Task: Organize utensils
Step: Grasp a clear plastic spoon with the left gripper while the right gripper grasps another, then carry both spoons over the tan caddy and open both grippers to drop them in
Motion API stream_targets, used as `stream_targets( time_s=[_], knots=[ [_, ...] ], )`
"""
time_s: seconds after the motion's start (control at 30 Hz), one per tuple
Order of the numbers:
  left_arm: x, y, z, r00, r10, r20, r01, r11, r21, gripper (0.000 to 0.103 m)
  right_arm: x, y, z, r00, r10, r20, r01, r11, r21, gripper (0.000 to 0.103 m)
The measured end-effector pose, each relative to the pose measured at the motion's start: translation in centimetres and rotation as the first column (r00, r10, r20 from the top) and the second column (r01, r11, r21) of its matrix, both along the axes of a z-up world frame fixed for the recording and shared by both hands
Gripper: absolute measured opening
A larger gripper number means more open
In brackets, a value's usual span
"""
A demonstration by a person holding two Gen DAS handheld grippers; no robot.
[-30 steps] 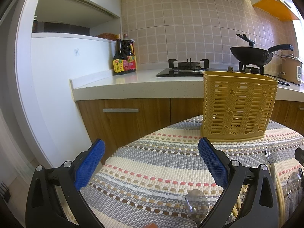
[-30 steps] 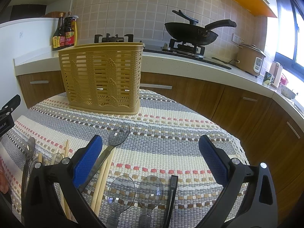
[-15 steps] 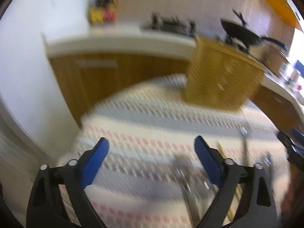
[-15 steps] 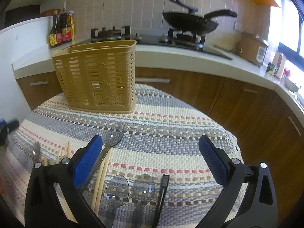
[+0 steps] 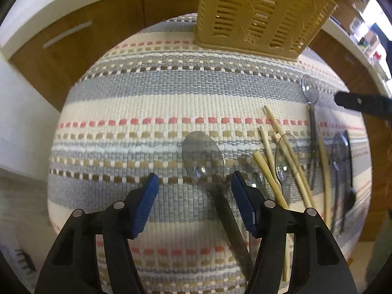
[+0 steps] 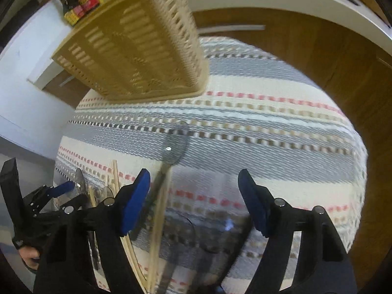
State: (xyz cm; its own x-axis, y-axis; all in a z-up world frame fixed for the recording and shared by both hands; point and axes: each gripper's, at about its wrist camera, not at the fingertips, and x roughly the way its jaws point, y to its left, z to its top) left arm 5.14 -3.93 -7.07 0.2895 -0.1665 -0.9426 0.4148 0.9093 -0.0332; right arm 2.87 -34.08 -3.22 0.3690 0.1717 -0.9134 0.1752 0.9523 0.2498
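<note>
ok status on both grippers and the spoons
Left gripper closing around clear spoon, not gripping. Right gripper closing, empty. Basket empty-looking, nothing blocking.

The left tool (image 5: 192,183) points down at a striped woven mat (image 5: 147,103) on the desk, its blue jaws closing, apart, with the neck of a clear spoon (image 5: 203,156) between them. Just right lie chopsticks (image 5: 281,147) and more clear spoons (image 5: 310,90). A tan slotted basket (image 5: 257,14) stands at the mat's far edge.

Daylight flooded in from the upper right, blowing out that corner of the left view. Fisheye distortion bowed the striped cloth (image 5: 152,103), while motion blur smeared the right view's basket (image 6: 137,49).
</note>
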Motion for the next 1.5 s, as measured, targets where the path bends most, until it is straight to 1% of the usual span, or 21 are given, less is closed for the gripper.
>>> stream_targets(
  time_s=[0.07, 0.2, 0.3, 0.4, 0.43, 0.53, 0.57, 0.63, 0.77, 0.8, 0.87, 0.9, 0.97, 1.1, 1.13, 1.17, 1.2, 1.3, 1.33, 1.4, 1.5],
  knots=[
    [0.9, -0.7, -0.2, 1.000, -0.015, 0.020, 0.014, 0.999, 0.042, 0.051, 1.3, 0.6, -0.5, 1.000, -0.002, -0.031, 0.003, 0.999, 0.034, 0.070],
    [2.4, -1.8, -0.7, 0.996, -0.062, 0.057, 0.057, 0.994, 0.092, 0.036, 3.8, 1.8, -2.0, 0.995, -0.019, -0.096, 0.017, 1.000, -0.026, 0.062],
    [4.4, -2.0, -1.1, 0.994, -0.092, 0.056, 0.087, 0.993, 0.079, 0.035, 4.6, 2.8, -2.5, 0.994, -0.014, -0.110, 0.007, 0.998, -0.067, 0.061],
    [6.6, -2.1, -1.4, 0.988, -0.126, 0.091, 0.114, 0.985, 0.128, 0.034, 5.3, 3.9, -2.9, 0.992, -0.002, -0.127, -0.012, 0.994, -0.108, 0.060],
    [7.5, -2.2, -1.5, 0.987, -0.138, 0.080, 0.128, 0.985, 0.116, 0.034, 5.5, 4.2, -3.1, 0.991, -0.001, -0.132, -0.016, 0.992, -0.128, 0.059],
    [8.7, -2.1, -1.3, 0.984, -0.143, 0.104, 0.128, 0.983, 0.135, 0.034, 6.3, 5.2, -3.6, 0.990, -0.003, -0.140, -0.022, 0.984, -0.177, 0.046],
    [9.2, -2.1, -1.4, 0.985, -0.144, 0.096, 0.131, 0.983, 0.132, 0.035, 6.6, 5.5, -3.8, 0.990, -0.002, -0.144, -0.024, 0.984, -0.177, 0.038],
    [10.3, -2.1, -1.6, 0.988, -0.138, 0.067, 0.130, 0.986, 0.107, 0.040, 6.8, 6.0, -3.9, 0.989, 0.003, -0.149, -0.032, 0.981, -0.191, 0.034],
    [11.9, -1.7, -1.9, 0.991, -0.118, 0.064, 0.112, 0.989, 0.095, 0.039, 6.8, 6.7, -3.8, 0.991, 0.041, -0.127, -0.072, 0.966, -0.248, 0.030],
    [12.6, -1.8, -2.0, 0.991, -0.115, 0.063, 0.110, 0.991, 0.079, 0.032, 6.3, 7.1, -4.0, 0.993, 0.049, -0.110, -0.074, 0.967, -0.244, 0.030],
    [12.4, -1.9, -2.1, 0.991, -0.108, 0.080, 0.101, 0.991, 0.084, 0.031, 5.5, 7.3, -3.6, 0.996, 0.069, -0.054, -0.080, 0.969, -0.235, 0.029],
    [10.7, -1.0, -1.9, 0.990, -0.106, 0.090, 0.099, 0.992, 0.082, 0.031, 4.9, 7.5, -3.1, 0.996, 0.084, -0.014, -0.085, 0.969, -0.232, 0.028],
    [11.1, -1.1, -1.6, 0.988, -0.096, 0.119, 0.089, 0.994, 0.066, 0.031, 3.7, 7.2, -1.8, 0.995, 0.098, 0.036, -0.087, 0.968, -0.237, 0.028],
    [10.2, -0.8, 1.5, 0.972, -0.075, 0.221, 0.092, 0.994, -0.067, 0.031, 1.3, 6.7, 1.6, 0.976, 0.132, 0.175, -0.098, 0.976, -0.192, 0.028],
    [10.4, -0.7, 2.8, 0.965, -0.068, 0.254, 0.096, 0.990, -0.100, 0.031, 0.5, 6.5, 2.8, 0.964, 0.138, 0.226, -0.094, 0.977, -0.193, 0.028],
    [9.7, -0.3, 3.8, 0.956, -0.059, 0.288, 0.101, 0.986, -0.133, 0.031, 0.0, 6.3, 3.8, 0.953, 0.141, 0.267, -0.091, 0.977, -0.191, 0.012],
    [9.7, -0.5, 5.3, 0.943, -0.050, 0.329, 0.109, 0.980, -0.166, 0.031, -0.5, 6.1, 5.2, 0.938, 0.148, 0.312, -0.096, 0.980, -0.176, 0.001],
    [8.2, -0.7, 9.5, 0.897, -0.012, 0.441, 0.133, 0.960, -0.245, 0.031, -0.8, 5.4, 8.1, 0.904, 0.130, 0.408, -0.058, 0.981, -0.186, 0.001],
    [7.3, -2.1, 9.4, 0.886, -0.005, 0.464, 0.143, 0.954, -0.264, 0.031, -0.6, 5.5, 8.9, 0.893, 0.132, 0.431, -0.058, 0.982, -0.182, 0.001],
    [5.8, -3.9, 12.1, 0.867, 0.001, 0.498, 0.162, 0.945, -0.286, 0.031, -0.4, 4.8, 10.3, 0.877, 0.137, 0.461, -0.068, 0.984, -0.163, 0.001],
    [5.5, -5.0, 15.1, 0.837, 0.025, 0.547, 0.167, 0.940, -0.298, 0.031, 0.2, 4.6, 11.5, 0.843, 0.131, 0.522, -0.048, 0.984, -0.171, 0.001]
  ],
)
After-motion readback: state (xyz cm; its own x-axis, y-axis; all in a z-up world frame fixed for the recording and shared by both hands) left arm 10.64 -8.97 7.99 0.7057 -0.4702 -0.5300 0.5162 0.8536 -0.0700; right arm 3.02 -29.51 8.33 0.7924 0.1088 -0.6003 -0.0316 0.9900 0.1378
